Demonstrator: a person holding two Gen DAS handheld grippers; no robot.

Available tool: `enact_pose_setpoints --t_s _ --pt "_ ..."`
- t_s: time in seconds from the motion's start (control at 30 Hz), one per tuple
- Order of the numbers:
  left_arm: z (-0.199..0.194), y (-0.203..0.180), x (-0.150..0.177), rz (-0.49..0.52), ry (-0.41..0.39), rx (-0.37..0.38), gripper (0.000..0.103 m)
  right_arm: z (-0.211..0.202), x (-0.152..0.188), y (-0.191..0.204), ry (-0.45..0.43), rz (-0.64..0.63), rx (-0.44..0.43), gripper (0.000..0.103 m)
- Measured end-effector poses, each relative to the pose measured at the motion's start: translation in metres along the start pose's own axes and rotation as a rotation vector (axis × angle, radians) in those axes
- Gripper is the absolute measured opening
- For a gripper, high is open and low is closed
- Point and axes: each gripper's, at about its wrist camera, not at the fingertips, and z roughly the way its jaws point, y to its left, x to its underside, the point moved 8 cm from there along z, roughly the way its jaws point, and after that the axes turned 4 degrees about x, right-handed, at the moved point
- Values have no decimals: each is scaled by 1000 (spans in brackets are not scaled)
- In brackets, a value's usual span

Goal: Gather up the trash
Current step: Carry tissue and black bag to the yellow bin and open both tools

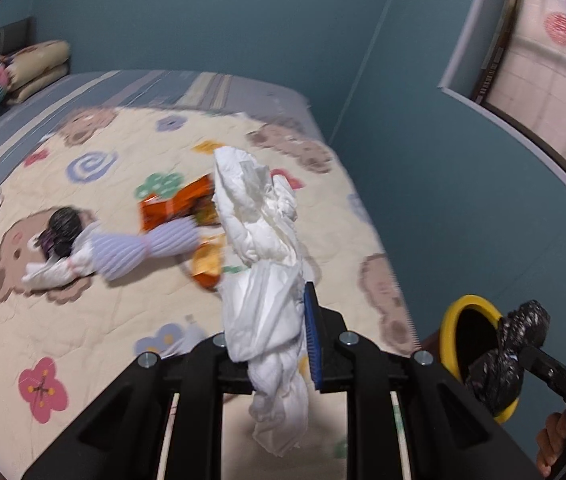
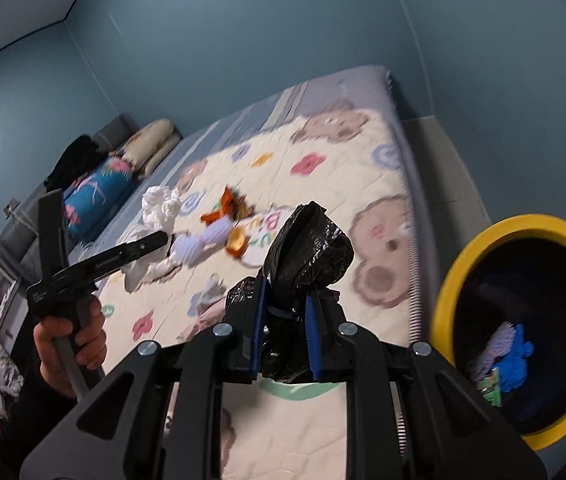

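White crumpled tissue [image 1: 261, 236] pinched in left hand-held gripper [image 1: 283, 336], jaws nearly closed on its lower folds; rises up centre of the left wrist view, loose tail hanging below the fingers; likely held high so it clears the bed on the way to the bin. Black crumpled plastic bag [image 2: 309, 248] clamped in right hand-held gripper [image 2: 283, 332], jaws close together on it, centre of the right wrist view; same bundle seen at lower right of the left view, in front of the bin mouth. Yellow-rimmed bin [image 2: 495, 236] at right edge, beside the bed [image 2: 367, 176]; probably next stop for both loads. Blue and pale scraps dimly visible inside; contents otherwise dark, far rim cut off. More litter on the quilt, mid-frame: orange wrapper [image 1: 175, 204], lilac ribbed item [image 1: 143, 246], white scraps; all blurred, identity uncertain. Left pad hidden behind tissue. Bare hand [image 2: 69, 340] on the left gripper's handle, lower left.
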Motion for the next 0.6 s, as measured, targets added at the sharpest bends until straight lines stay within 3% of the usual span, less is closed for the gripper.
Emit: enact_pose_setpoints --t_s 0.3,0.6 --pt "12 -85 -8 94 1 102 17 -41 -19 -57 -80 55 80 18" --pt "34 -162 7 174 40 208 17 -73 -23 -123 -138 157 159 18"
